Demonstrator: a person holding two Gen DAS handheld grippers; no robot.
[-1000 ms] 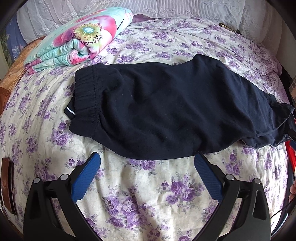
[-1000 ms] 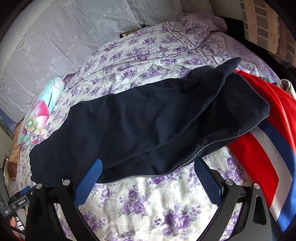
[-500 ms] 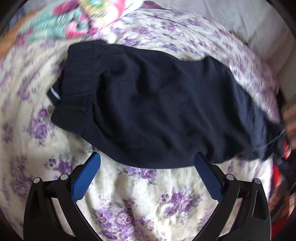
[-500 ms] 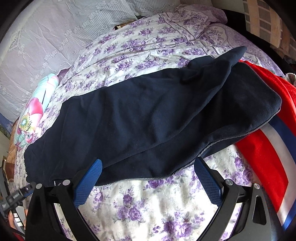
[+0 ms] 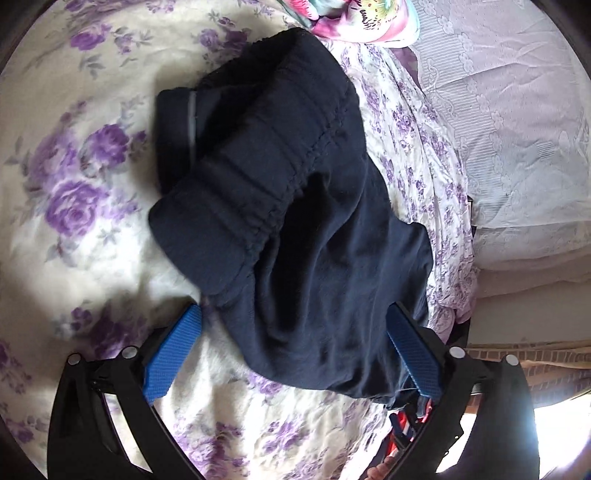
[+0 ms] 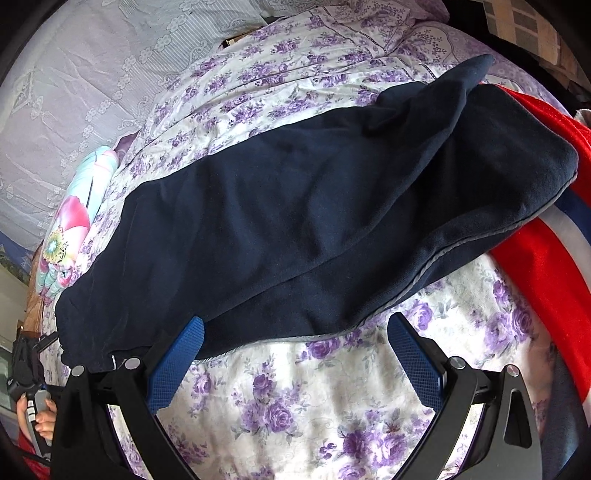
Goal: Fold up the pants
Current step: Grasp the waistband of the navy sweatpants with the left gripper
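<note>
Swinging round since a second ago, the left gripper (image 5: 293,339) has turned from a broadside look at the pants (image 5: 295,221) to sit at their waistband end, so that the garment now runs away from it lengthwise; the right gripper (image 6: 295,350) has only crept a little nearer to the long near edge. Nearest to the left fingers (image 5: 173,354), which stand wide apart with nothing clamped, dark cloth already lies in the gap between them, with the ribbed waistband (image 5: 236,177) just beyond and up to the left, one corner of it turned back. Past that, the bed (image 5: 74,184) shows its purple flowered cover, and farther off a bright folded quilt (image 5: 354,18) lies near the waistband. On the other side, the right fingers (image 6: 413,365) are likewise spread wide and empty, resting just short of the hem seam, with the pants stretched crosswise before them: waistband far to the left, leg ends (image 6: 517,155) to the upper right, lying over a red, white and blue cloth (image 6: 546,266). The long axis thus runs left to right between the two hands, each near its own end. By my judgement the fold turns on that: the left is the closer to a grasp, at the waist, while the right must shift rightward to reach the leg ends before one end can be carried over to the other
</note>
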